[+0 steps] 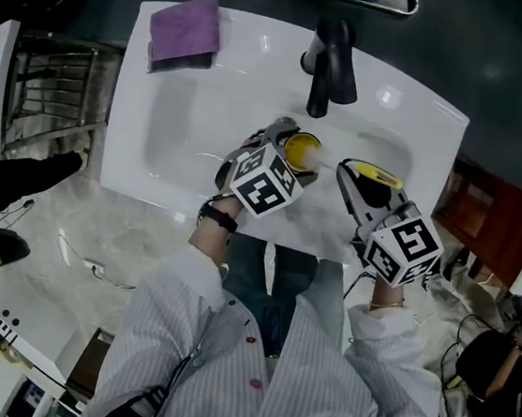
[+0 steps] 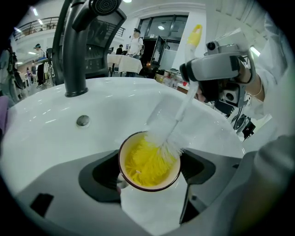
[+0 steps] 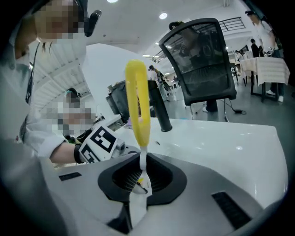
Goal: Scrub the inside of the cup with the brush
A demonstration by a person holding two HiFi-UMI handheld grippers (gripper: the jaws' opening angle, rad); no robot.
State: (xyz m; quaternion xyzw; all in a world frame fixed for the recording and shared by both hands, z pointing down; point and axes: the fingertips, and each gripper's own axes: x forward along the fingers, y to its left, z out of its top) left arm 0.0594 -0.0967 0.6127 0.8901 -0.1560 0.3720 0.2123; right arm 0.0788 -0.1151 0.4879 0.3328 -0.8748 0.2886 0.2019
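Left gripper view shows your left gripper (image 2: pixel 148 177) closed on the cup (image 2: pixel 150 161), while your right gripper (image 3: pixel 140 179) is pinched tight on the thin stem of the brush (image 2: pixel 165 138), the yellow handle standing up beyond its jaws. The risk, as I judge it, is that the slim stem may twist or slip in your right jaws if you press hard. A sideways shove on the rim could also lever the cup out of your left grip into the sink (image 2: pixel 50 133). The cup sits right between your left jaws, mouth up, in front of the faucet (image 2: pixel 73 55). The white bristles enter at the rim on the side away from the faucet, partly inside.
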